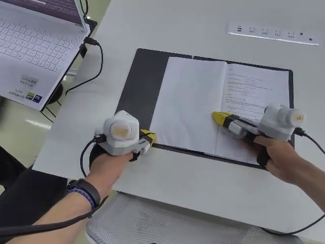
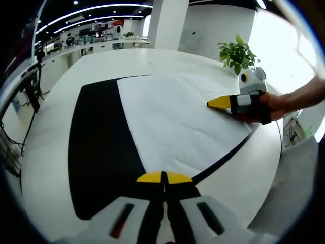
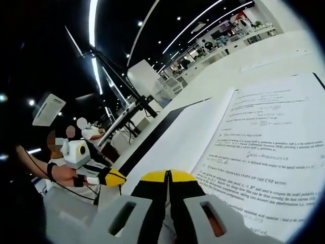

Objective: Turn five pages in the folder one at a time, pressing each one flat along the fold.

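The folder lies spread on the white table, with a blank page on its left and a printed page on its right. My right gripper, jaws pinched together and empty, reaches across the printed page with its tips at the fold. My left gripper, jaws likewise together and holding nothing, sits at the folder's near edge.

Bright overhead light, fisheye-warped edges

The left tool and right tool both have jaws together.
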